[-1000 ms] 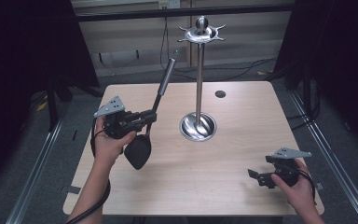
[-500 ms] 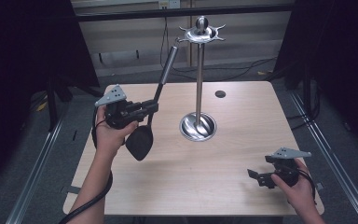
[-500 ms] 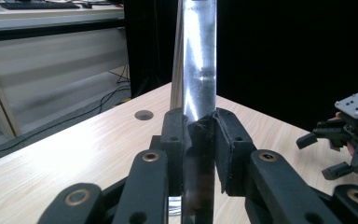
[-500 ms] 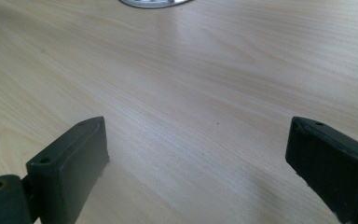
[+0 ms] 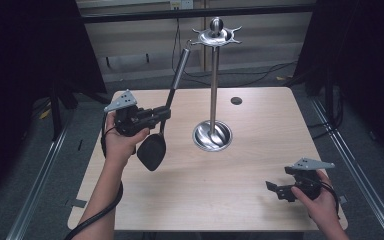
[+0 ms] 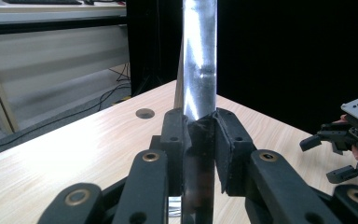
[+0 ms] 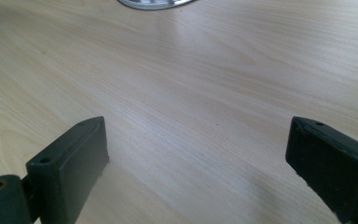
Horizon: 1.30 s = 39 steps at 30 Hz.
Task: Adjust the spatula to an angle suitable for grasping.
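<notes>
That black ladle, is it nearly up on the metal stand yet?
Picked up already: the left tongs are clamped on the ladle, which is lifted off the table. In hand: its handle tip is raised close to the hooks of the stand; I cannot tell whether it has caught. Left: hanging it and letting go. The right tongs wait open.

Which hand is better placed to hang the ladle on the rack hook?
Left. The left tongs already clamp the ladle by its handle, its top end near the rack's hooks. The right tongs sit open and empty at the table's near corner.
</notes>
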{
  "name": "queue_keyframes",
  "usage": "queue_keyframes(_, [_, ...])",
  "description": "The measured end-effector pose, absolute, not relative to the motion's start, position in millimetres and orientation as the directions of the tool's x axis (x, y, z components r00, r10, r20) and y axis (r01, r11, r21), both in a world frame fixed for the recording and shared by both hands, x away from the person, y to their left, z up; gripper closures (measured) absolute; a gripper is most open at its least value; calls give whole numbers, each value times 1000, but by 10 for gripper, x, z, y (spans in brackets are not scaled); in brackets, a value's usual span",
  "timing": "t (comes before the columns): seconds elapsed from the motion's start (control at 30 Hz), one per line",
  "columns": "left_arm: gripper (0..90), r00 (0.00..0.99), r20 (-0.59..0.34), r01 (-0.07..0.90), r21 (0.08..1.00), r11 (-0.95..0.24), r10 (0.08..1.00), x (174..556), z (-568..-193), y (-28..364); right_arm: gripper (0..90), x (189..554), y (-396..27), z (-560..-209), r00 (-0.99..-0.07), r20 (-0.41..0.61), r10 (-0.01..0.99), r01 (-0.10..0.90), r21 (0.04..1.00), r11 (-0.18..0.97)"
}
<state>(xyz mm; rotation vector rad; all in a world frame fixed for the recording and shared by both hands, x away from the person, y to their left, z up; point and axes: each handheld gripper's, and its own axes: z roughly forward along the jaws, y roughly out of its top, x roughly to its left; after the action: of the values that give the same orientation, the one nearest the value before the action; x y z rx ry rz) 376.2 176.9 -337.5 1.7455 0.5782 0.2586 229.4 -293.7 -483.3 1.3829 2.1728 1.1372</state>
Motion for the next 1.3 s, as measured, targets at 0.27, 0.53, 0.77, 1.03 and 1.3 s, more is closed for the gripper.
queue_keyframes(0.27, [752, 856, -128, 244, 954, -173, 501, 3781, -3406, 1734, 52, 2298, -2929, -4841, -478, 137, 868, 609, 764, 214])
queue_keyframes(0.53, [752, 858, -140, 252, 953, -166, 494, 3781, -3434, 1684, 52, 2295, -2933, -4841, -477, 139, 868, 610, 763, 214])
queue_keyframes(0.77, [751, 858, -151, 259, 953, -160, 492, 3798, -3473, 1629, 52, 2295, -2936, -4840, -478, 139, 867, 610, 763, 214])
queue_keyframes(1.03, [749, 860, -143, 253, 953, -166, 490, 3862, -3552, 1524, 52, 2297, -2924, -4846, -478, 138, 868, 609, 763, 214])
queue_keyframes(1.3, [749, 858, -127, 242, 955, -173, 498, 3919, -3601, 1435, 52, 2292, -2940, -4842, -478, 140, 867, 610, 763, 213])
